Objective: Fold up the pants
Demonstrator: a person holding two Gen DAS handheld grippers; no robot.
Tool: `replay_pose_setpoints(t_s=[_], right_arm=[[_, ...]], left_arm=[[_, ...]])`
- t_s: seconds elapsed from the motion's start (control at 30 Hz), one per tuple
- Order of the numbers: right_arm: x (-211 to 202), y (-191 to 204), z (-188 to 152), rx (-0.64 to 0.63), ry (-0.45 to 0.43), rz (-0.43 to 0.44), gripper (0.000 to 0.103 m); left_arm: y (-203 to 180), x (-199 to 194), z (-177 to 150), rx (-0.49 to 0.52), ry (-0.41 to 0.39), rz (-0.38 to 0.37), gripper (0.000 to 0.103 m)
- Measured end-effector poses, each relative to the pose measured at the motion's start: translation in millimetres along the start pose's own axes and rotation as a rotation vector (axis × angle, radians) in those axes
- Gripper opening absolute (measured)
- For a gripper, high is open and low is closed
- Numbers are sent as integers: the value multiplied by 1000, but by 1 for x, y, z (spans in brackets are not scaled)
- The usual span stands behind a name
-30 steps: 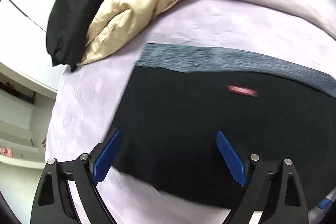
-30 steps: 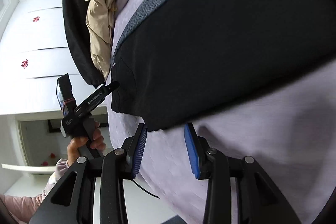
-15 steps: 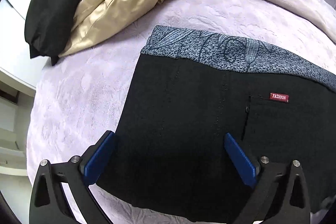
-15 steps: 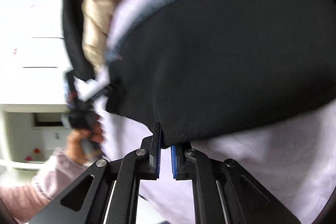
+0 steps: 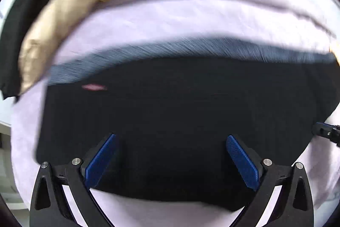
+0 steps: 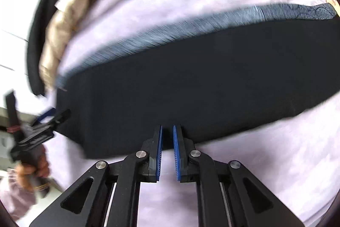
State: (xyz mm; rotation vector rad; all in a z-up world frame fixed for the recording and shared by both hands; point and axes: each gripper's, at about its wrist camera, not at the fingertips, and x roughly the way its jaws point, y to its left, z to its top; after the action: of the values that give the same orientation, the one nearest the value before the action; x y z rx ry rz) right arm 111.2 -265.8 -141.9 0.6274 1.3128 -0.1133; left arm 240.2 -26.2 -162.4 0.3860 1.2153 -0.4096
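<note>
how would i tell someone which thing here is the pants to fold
Start at the pale lilac bedspread. The pants lie flat in its middle, between a heap of tan and black clothing and the grippers. They alone are black with a patterned grey waistband.

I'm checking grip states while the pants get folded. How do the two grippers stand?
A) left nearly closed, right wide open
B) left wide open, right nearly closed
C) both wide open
B: the left gripper spreads wide over the black pants; the right gripper shows a narrow gap.

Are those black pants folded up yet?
Folded, it seems: the black pants lie as one compact flat block on the lilac blanket, no separate legs visible.
</note>
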Motion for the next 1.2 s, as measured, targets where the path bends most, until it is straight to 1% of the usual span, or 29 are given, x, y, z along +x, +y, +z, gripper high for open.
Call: replay_pose_setpoints(t_s=[0.03,0.07,0.1,0.13,0.17,0.2,0.23,0.27,0.3,0.33,0.37,0.43,0.47,0.5,0.53,0.57,0.6,0.67,0.73,0.8,0.83,0.9,0.93,0.97,1.03,1.07,1.1,1.17,1.2], right_arm=[[1,-14,-4,28,-2,35,7],[-2,-24,-6,61,-2,53,5],[-8,-34,-8,103,2,47,5],[-15,-43,-9,135,9,-19,7],[-21,-46,-13,150,11,-71,13],[-33,-52,-11,168,-2,-46,15],[-45,-54,-6,180,-26,15,15],[-53,-53,0,177,-45,56,17],[-58,-48,9,159,-62,86,28],[-60,-39,20,127,-81,105,33],[-57,-25,34,85,-98,117,41],[-38,8,62,20,-101,148,42],[-24,28,76,-6,-90,161,42],[-8,40,88,-25,-76,166,42],[11,53,97,-46,-56,170,42],[24,65,98,-61,-35,169,42],[40,72,103,-78,-9,157,41],[66,83,110,-98,11,92,39],[72,78,117,-90,-21,93,38],[69,70,124,-68,-40,85,33],[63,65,126,-63,-59,54,33],[50,59,131,-52,-96,-53,38],[41,50,133,-27,-94,-59,38],[36,45,134,-1,-88,-32,40],[19,30,129,49,-83,32,47],[14,27,125,56,-84,36,56],[6,23,118,59,-85,33,62],[-3,18,103,67,-73,39,63],[-7,14,94,75,-58,48,64]], left_arm=[[-3,9,-2,5,7,30,103],[0,16,-4,2,14,27,103],[8,20,-4,-23,23,-2,103],[18,19,-3,-42,38,-11,103],[27,16,0,-44,53,1,103],[32,10,3,-39,52,29,103],[38,2,7,-35,35,50,103],[43,-7,14,-37,4,39,103],[46,-12,20,-42,-13,19,103],[48,-17,31,-50,-35,-6,103],[48,-19,41,-53,-54,-14,103],[45,-15,62,-41,-99,26,103],[42,-9,71,-40,-108,64,103],[44,2,80,-51,-109,121,103],[48,12,84,-65,-102,155,103],[57,25,87,-86,-87,183,103],[55,33,88,-106,-85,189,103],[73,44,90,-141,-84,197,103],[90,55,95,-156,-74,222,103],[108,62,100,-178,-73,246,103],[115,62,101,-194,-66,242,103],[126,54,100,-215,-55,250,103],[128,49,98,-206,-51,261,103],[134,45,96,-190,-51,264,103],[136,29,87,-160,-64,243,103],[136,23,83,-153,-60,234,103],[130,14,74,-149,-42,219,103],[126,13,59,-149,-19,193,103],[113,8,49,-145,-4,182,103]])
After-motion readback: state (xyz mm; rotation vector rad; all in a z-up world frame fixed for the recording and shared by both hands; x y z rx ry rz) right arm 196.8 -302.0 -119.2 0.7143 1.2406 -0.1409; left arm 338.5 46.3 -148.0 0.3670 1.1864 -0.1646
